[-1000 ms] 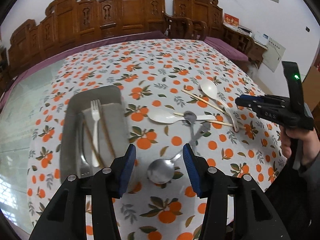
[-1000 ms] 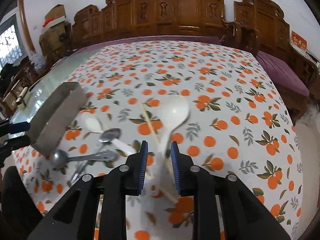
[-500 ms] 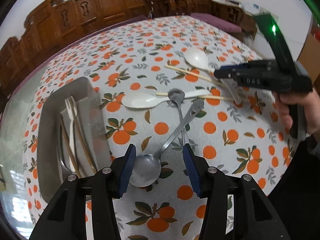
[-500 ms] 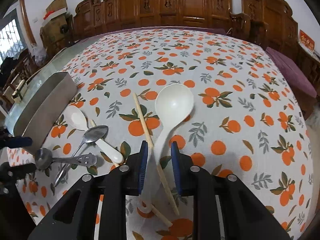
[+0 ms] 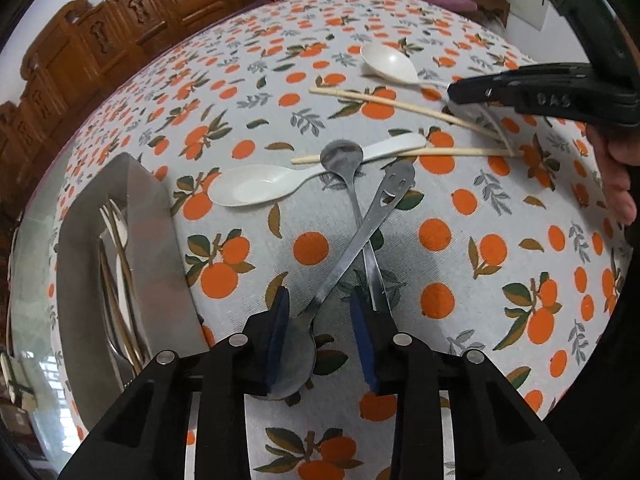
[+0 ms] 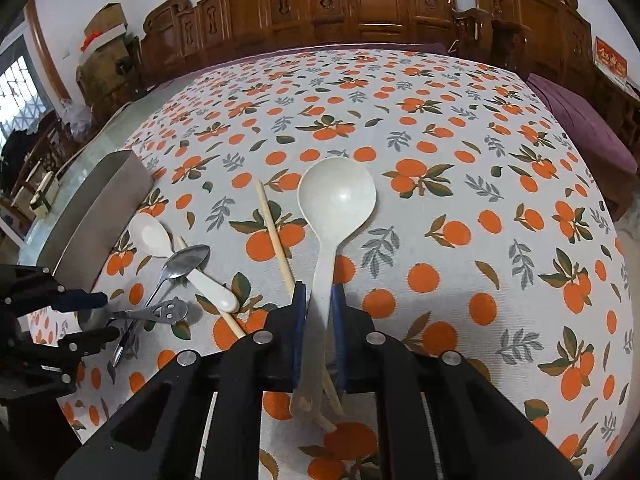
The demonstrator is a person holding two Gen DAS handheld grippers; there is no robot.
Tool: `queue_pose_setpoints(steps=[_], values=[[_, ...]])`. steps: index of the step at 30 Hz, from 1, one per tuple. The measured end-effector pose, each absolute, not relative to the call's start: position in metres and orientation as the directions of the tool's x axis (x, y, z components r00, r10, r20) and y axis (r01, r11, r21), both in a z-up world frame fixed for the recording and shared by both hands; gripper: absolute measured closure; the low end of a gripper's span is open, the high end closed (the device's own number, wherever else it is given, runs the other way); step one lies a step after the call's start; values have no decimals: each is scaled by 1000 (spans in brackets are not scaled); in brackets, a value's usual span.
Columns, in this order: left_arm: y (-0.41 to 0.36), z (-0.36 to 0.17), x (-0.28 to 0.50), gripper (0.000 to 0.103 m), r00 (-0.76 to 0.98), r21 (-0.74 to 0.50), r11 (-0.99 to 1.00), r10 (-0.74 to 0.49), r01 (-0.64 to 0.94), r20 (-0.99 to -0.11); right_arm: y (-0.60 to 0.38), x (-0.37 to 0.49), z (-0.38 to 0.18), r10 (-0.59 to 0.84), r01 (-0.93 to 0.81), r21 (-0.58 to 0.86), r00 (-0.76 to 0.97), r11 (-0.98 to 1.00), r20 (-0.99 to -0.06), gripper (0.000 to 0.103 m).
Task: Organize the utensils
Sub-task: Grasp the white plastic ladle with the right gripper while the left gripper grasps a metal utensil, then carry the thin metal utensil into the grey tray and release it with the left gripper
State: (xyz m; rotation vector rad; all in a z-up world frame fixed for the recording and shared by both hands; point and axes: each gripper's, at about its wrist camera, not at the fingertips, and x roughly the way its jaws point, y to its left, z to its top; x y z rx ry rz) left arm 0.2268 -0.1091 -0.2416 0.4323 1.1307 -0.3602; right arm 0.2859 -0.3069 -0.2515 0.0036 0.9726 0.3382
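My left gripper point(image 5: 320, 312) is open, low over the table, its blue pads on either side of the bowl and neck of a steel spoon with a smiley-face handle point(image 5: 360, 232). A second steel spoon point(image 5: 344, 156) crosses under it. A small white spoon point(image 5: 256, 188) and two wooden chopsticks point(image 5: 400, 104) lie beyond. My right gripper point(image 6: 318, 300) is nearly shut around the handle of a large white ladle point(image 6: 336, 200), which lies on the cloth. The steel tray point(image 5: 132, 280) at left holds a fork and chopsticks.
The table has an orange-print cloth point(image 6: 460, 200) with a bare glass edge point(image 5: 32, 280) at left. Carved wooden chairs point(image 6: 360, 0) line the far side. The right gripper point(image 5: 540, 96) and its hand show in the left wrist view.
My left gripper has dropped lower and forward, so the smiley spoon's bowl now sits between its pads. My right gripper has moved down along the ladle handle, which now sits between its pads.
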Motion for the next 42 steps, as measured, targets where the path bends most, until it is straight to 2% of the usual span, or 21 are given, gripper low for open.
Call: queue_pose_setpoints(steps=[3,5,7,13,33,42], values=[[-106,-244,231,76,373,125,870,-71,477,-925,-307,286,-251,279,-282,147,518,948,-809,88],[-105,-244,233,80,360,97,875,-92,475,-928,-307,286,-249,283,-285,148,521,947,-805,88],[-104,-244,234,88,352,78,877,-108,474,-930,-307,286,-248,283,-286,147,523,947,-804,88],[-100,-240,232,98,366,56,886,-132,461,-921,-303,287,-249,283,-290,145,521,946,-805,88],[-89,-217,223,102,425,-87,895,-291,437,-857,-292,310,-256,264,-289,125,513,949,-817,87],[-80,-187,229,102,491,-104,905,-317,412,-811,-281,313,-265,190,-290,44,498,956,-846,85]])
